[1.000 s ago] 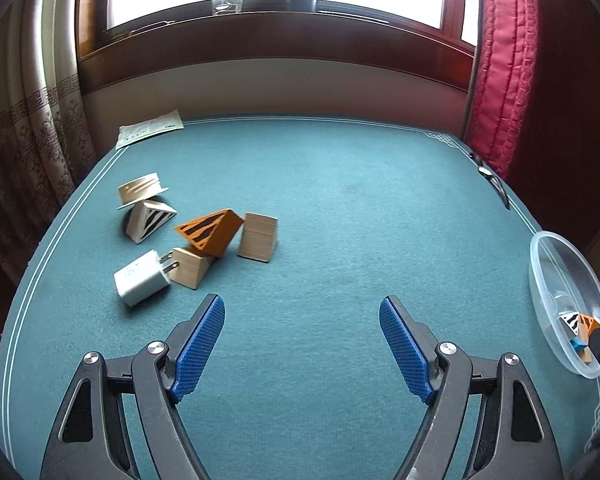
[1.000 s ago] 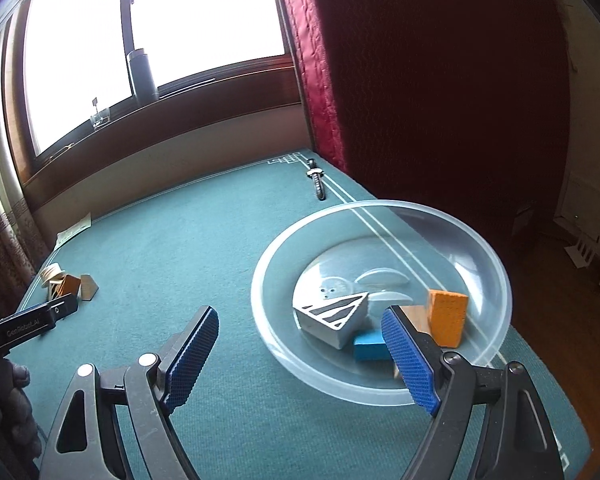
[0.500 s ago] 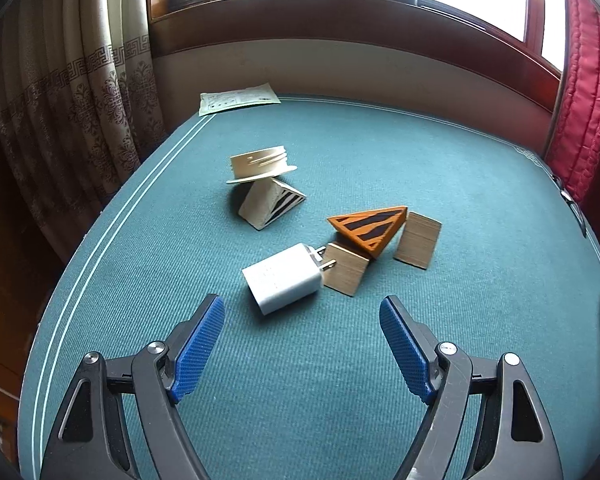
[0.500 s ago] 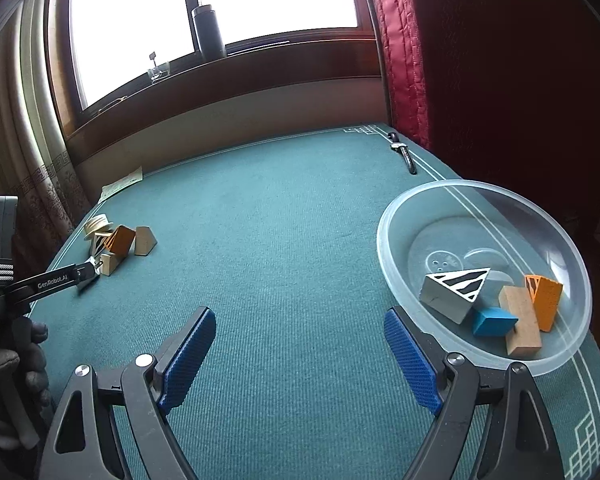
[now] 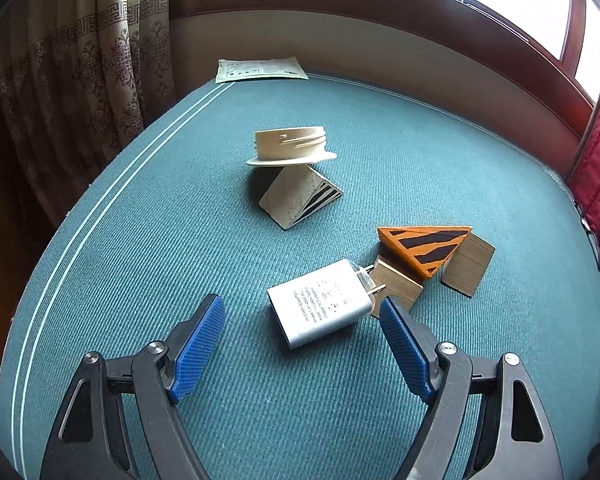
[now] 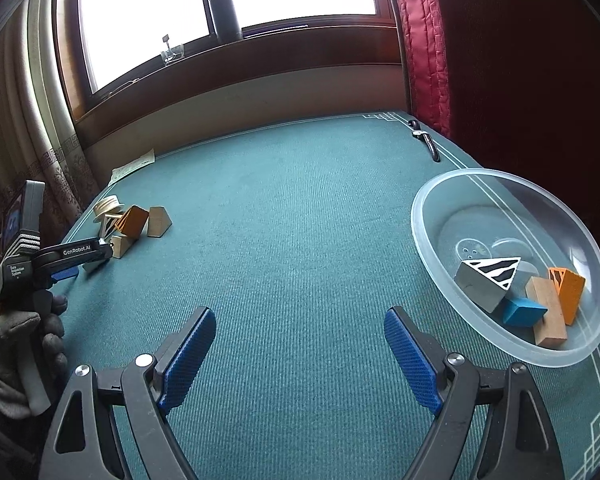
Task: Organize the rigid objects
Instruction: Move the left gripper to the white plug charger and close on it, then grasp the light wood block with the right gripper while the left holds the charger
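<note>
My left gripper (image 5: pixel 302 322) is open, its blue pads either side of a white power adapter (image 5: pixel 320 308) lying on the green table. Beyond it lie a small wooden block (image 5: pixel 396 286), an orange striped wedge (image 5: pixel 424 246), another wooden block (image 5: pixel 468 266), a beige striped wedge (image 5: pixel 296 196) and a cream threaded lid (image 5: pixel 290 148) resting on that wedge. My right gripper (image 6: pixel 300 330) is open and empty above bare cloth. A clear bowl (image 6: pixel 432 248) at its right holds a grey striped wedge (image 6: pixel 486 280), a blue block (image 6: pixel 522 312), a wooden block (image 6: pixel 546 312) and an orange piece (image 6: pixel 568 288).
A paper sheet (image 5: pixel 260 69) lies at the table's far left corner. A wristwatch (image 6: pixel 424 140) lies near the far right edge by the red curtain (image 6: pixel 424 52). Patterned curtains (image 5: pixel 92 60) hang at the left. The left gripper (image 6: pixel 66 258) shows in the right wrist view.
My left gripper has swung left and moved forward to the cluster, so the adapter now lies between its pads. My right gripper has turned left and drawn back from the bowl.
</note>
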Available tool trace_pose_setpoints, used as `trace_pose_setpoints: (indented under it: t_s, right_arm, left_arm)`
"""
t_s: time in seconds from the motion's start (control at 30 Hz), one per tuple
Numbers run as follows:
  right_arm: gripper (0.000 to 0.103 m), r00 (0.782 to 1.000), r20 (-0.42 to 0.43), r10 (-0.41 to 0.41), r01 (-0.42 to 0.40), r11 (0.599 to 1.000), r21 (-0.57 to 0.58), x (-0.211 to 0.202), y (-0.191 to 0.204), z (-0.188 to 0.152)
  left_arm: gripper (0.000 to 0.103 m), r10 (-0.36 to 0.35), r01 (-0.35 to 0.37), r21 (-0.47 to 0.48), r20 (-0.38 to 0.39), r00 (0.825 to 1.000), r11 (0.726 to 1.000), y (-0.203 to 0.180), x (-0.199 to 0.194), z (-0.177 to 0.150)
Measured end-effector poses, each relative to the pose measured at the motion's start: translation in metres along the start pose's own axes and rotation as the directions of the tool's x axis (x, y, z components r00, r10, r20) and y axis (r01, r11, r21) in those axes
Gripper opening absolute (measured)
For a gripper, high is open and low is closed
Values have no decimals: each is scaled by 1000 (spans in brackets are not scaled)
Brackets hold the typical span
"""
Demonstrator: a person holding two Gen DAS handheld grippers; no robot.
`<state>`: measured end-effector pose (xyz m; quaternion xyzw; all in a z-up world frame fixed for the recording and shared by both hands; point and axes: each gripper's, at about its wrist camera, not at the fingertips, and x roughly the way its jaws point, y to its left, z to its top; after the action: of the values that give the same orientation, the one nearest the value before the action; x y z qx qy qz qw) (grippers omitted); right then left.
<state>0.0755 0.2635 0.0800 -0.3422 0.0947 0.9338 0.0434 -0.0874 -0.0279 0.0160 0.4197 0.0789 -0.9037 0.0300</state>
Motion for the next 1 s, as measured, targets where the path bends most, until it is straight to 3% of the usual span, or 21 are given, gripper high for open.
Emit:
trace_pose_setpoints:
  t_s: [0.13,0.3,0.33,0.43,0.77,1.0]
  right_arm:
    - [89,1000,-14,3,-3,1000,-1,4,3,0]
    - [89,999,-33,14,-15,1000,-14,8,12,-1]
    - [89,999,-40,18,-19,1000,-16,10,14,-1]
    - [89,998,-60,31,-32,999,-24,14,19,0]
    - [89,992,-94,87,-95,991,-89,45,60,25]
    - [89,990,-106,93,-109,982,-152,82,101,44]
  left_arm:
    - [78,-12,12,-13,8,1000,1000,2,-1,-1]
    - [51,-30,30,9,18,999,1000,1,-2,-2]
    - [50,-34,34,10,20,999,999,1,-3,-3]
    - [49,-44,44,2,23,999,999,4,-6,-4]
    - [49,44,-41,-35,104,994,999,20,-26,-6]
    - [49,68,-64,-37,117,991,997,24,-28,-6]
